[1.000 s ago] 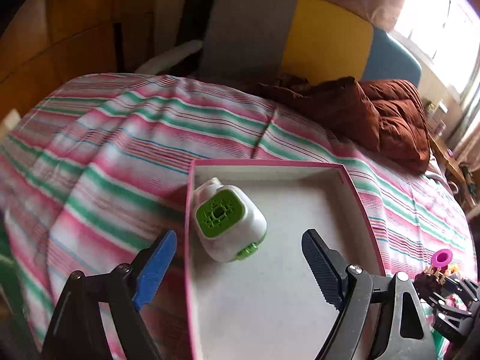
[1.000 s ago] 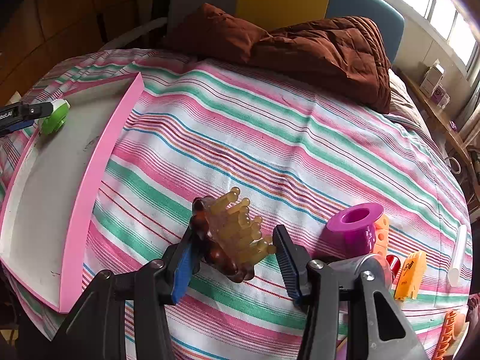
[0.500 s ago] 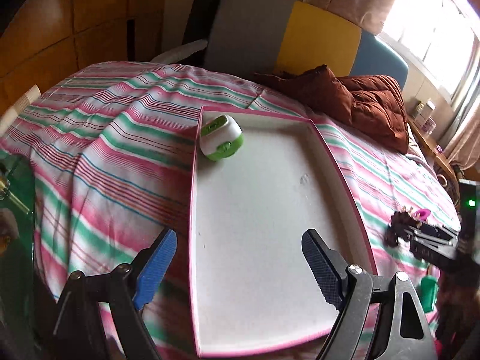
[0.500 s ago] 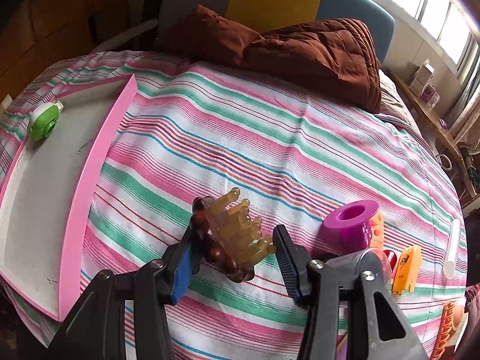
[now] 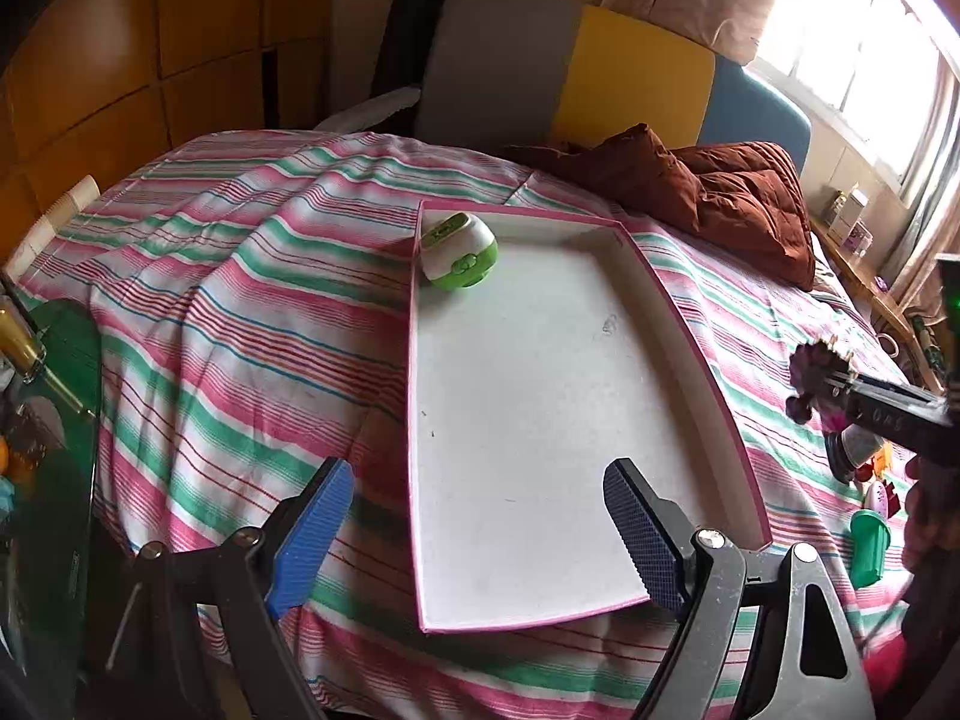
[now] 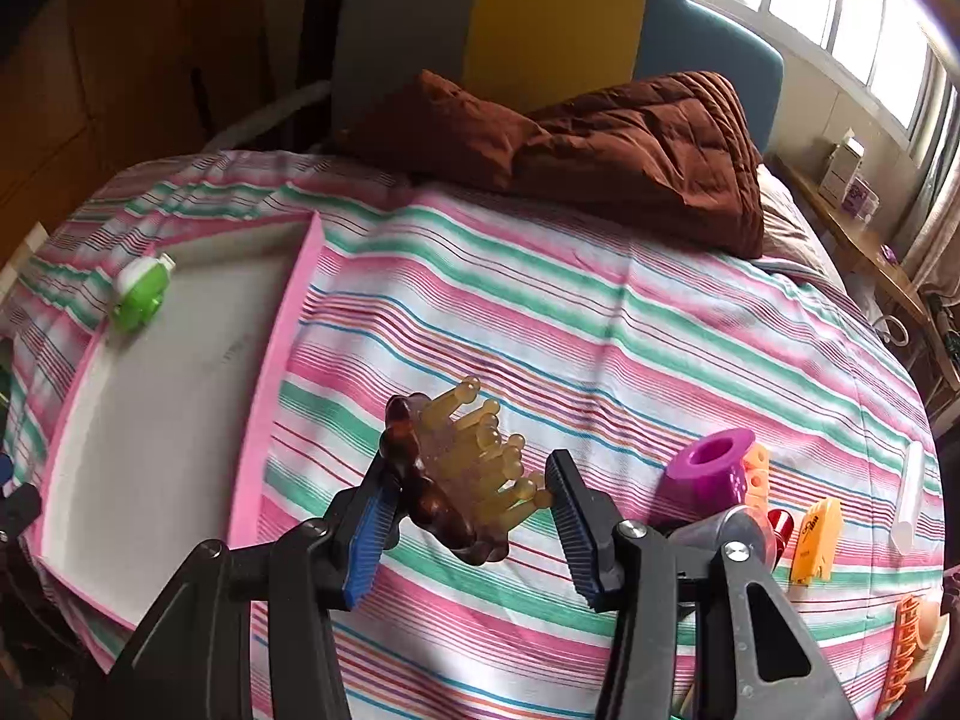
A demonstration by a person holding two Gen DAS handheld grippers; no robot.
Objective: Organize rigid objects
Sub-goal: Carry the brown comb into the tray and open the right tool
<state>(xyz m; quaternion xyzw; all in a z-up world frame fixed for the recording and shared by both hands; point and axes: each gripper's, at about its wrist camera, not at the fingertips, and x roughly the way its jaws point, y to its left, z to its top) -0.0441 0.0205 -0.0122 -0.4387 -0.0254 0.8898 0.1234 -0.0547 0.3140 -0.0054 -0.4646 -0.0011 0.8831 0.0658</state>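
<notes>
Pink-rimmed white tray (image 5: 690, 324) now lies whole ahead of the left gripper (image 5: 480, 531), which has drawn back from it with jaws wide and empty.
Its one occupant, a white-and-green rounded plastic gadget (image 5: 459, 249), sits released in the far left corner, so one item seems sorted; further right, the right gripper (image 6: 471, 525) has risen off the striped bedsheet (image 6: 600, 324), clamped on an amber-toothed brown plastic hair claw (image 6: 462, 471), seemingly bound for the tray on its left, while a purple plastic cup (image 6: 711, 471) waits just right of it.

Tray and toys on our bed

Our tray (image 6: 258, 420) lies left, a timer (image 6: 141, 294) in its far corner; loose toys (image 6: 714, 471) lie right.
</notes>
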